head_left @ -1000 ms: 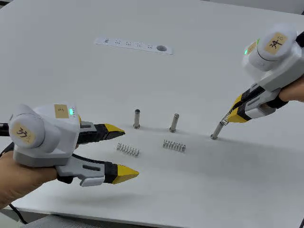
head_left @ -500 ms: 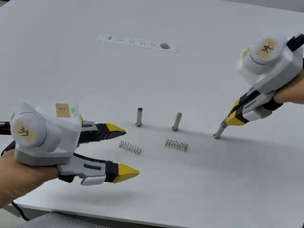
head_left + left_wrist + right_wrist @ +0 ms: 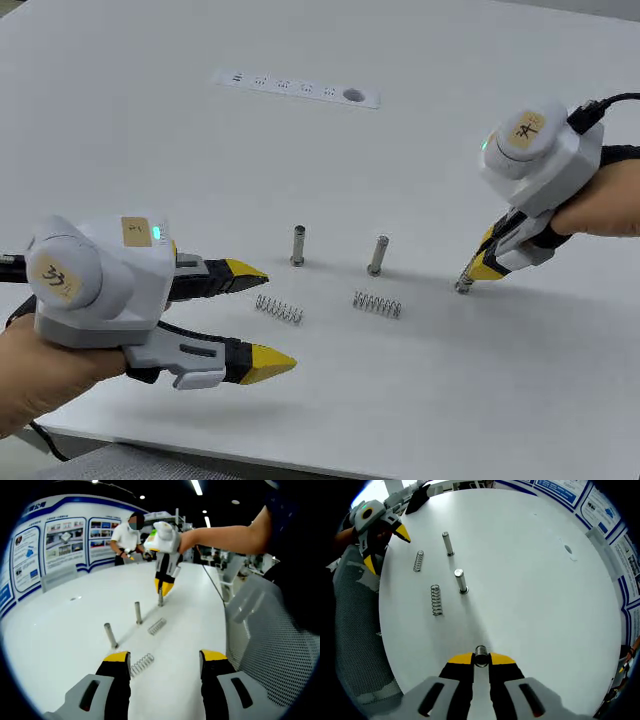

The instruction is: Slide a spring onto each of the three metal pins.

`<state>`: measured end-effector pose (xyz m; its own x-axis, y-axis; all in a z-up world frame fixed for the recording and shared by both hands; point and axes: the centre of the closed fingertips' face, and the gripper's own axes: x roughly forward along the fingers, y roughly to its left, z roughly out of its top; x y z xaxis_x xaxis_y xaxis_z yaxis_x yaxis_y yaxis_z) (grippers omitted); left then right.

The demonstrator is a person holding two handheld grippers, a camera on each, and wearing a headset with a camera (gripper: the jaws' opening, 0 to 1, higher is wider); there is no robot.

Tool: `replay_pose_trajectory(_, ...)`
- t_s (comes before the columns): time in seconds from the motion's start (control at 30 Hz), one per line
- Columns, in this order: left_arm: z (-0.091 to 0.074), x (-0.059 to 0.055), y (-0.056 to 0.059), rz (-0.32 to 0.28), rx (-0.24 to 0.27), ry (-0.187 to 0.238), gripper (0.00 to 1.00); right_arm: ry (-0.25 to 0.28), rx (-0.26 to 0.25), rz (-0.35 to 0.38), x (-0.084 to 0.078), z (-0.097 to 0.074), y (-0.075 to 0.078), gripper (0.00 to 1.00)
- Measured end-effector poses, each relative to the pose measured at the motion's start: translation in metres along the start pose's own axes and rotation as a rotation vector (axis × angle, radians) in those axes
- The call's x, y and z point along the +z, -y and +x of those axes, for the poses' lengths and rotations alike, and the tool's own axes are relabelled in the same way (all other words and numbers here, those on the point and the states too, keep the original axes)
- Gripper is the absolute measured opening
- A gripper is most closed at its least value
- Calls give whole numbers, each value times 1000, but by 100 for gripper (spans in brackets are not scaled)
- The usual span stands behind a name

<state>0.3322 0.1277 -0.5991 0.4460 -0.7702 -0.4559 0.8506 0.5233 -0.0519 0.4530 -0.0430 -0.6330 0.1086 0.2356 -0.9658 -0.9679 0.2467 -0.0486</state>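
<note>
Left gripper open and idle; right gripper pinching a spring at the right pin.

At the left, the left hand [image 3: 40,370] holds the left gripper [image 3: 272,318] low over the near part of the table [image 3: 150,150]. It is roughly level, its jaws spread wide with nothing between them, tips pointing toward the left spring [image 3: 279,309]. That spring lies flat just in front of the upright, bare left pin [image 3: 298,245]. The middle spring [image 3: 377,304] lies flat in front of the middle pin [image 3: 378,255], also bare. At the right, the right hand [image 3: 600,205] reaches in and tilts the right gripper [image 3: 478,270] steeply downward. Its jaws are closed on the third spring [image 3: 480,656], which sits over the right pin [image 3: 463,286].
</note>
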Motion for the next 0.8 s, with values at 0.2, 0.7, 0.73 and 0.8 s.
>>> replay_pose_trajectory(0.2, 0, 0, 0, 0, 1, 0, 56, -13, 10, -1, -4, 8, -4, 12)
replay_pose_trajectory(0.7, -1, 2, 1, 5, 1, 0, 56, 11, -1, -4, -3, 3, -7, 18)
replay_pose_trajectory(0.73, -1, 2, 1, 5, 1, 0, 56, 21, -6, -7, -1, 0, -7, 18)
replay_pose_trajectory(0.8, -1, 2, 1, 5, 0, -1, 56, 25, -9, -10, 0, -2, -8, 19)
